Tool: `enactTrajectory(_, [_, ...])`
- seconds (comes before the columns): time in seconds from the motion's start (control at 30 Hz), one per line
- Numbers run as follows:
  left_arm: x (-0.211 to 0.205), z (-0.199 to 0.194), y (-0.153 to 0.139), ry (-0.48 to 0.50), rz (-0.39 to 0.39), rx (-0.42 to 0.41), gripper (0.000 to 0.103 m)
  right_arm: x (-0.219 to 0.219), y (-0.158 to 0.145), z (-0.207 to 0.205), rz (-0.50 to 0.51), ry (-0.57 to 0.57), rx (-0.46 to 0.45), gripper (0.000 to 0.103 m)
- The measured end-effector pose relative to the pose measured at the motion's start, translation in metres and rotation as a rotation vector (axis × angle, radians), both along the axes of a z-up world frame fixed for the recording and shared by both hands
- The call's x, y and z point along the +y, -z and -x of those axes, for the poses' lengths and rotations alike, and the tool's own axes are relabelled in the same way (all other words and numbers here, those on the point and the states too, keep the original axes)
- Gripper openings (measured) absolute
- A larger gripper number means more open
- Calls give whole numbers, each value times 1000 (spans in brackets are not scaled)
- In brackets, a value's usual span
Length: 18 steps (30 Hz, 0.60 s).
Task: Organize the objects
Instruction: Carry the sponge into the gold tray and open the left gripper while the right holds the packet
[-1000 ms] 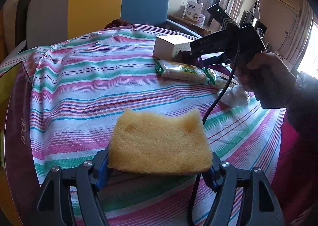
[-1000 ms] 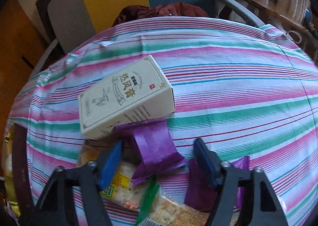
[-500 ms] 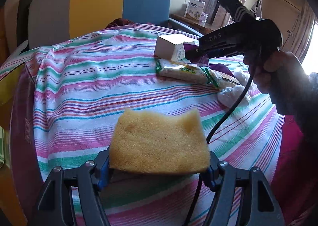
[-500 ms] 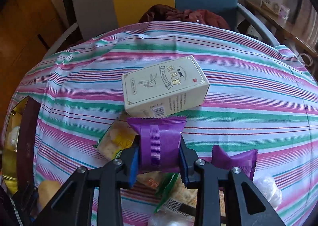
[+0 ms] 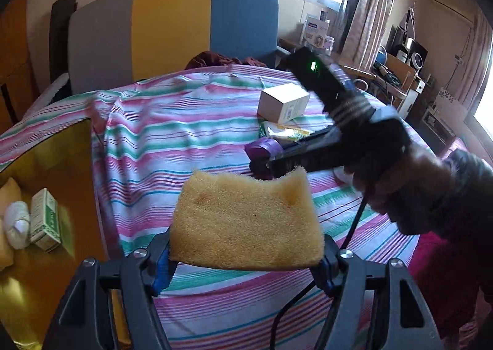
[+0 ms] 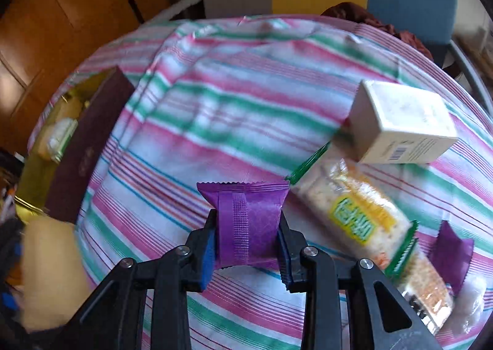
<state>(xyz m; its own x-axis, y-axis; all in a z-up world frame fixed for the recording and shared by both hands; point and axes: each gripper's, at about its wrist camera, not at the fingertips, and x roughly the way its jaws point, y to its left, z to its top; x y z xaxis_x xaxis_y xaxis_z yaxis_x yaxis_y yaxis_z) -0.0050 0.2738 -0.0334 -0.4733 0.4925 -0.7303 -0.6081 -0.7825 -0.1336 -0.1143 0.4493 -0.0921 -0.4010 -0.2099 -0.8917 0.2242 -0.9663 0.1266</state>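
While both jaws stay clamped (left gripper (image 5: 246,254) on sponge (image 5: 246,220), right gripper (image 6: 246,245) on purple packet (image 6: 245,220)), the gold box (image 5: 46,165) lies left, nearer the left hand.

On the tablecloth (image 6: 234,97), toward its right edge, the carton (image 6: 400,128) lies behind the cracker pack (image 6: 354,211); 1 wrapped snack (image 6: 450,251) sits at the right edge. The open box (image 6: 83,149) stands at the left edge, with 1 small carton (image 5: 46,220) inside.
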Motion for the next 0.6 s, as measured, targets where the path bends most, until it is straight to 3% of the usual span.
enactTrajectory(0.6, [-42, -2, -44, -148, 33, 87, 72, 0, 6, 3, 10, 48, 39, 34])
